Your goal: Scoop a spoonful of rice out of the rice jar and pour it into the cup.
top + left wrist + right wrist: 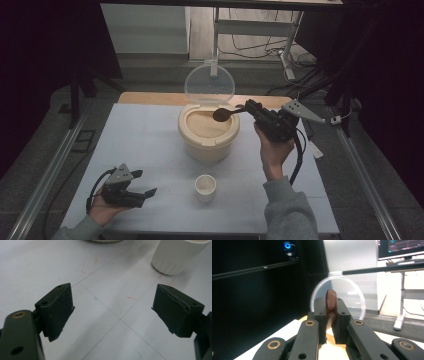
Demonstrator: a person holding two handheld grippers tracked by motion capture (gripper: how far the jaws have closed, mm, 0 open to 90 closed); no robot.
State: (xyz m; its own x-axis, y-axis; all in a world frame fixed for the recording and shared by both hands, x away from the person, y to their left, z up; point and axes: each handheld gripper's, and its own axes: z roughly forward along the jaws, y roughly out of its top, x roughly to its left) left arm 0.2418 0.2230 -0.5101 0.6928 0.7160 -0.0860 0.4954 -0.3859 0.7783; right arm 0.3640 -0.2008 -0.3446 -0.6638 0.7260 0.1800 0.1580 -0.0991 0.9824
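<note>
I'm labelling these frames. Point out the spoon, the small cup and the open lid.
spoon [220, 115]: high view, its dark bowl.
small cup [205, 188]: high view, its outer wall.
open lid [209, 85]: high view, its clear upright disc.

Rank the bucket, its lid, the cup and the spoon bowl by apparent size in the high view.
1. Bucket, largest.
2. Lid, standing open behind the bucket; close to the bucket's width, so this order is unsure.
3. Cup, much smaller, though nearer the camera.
4. Spoon bowl, smallest.
</note>
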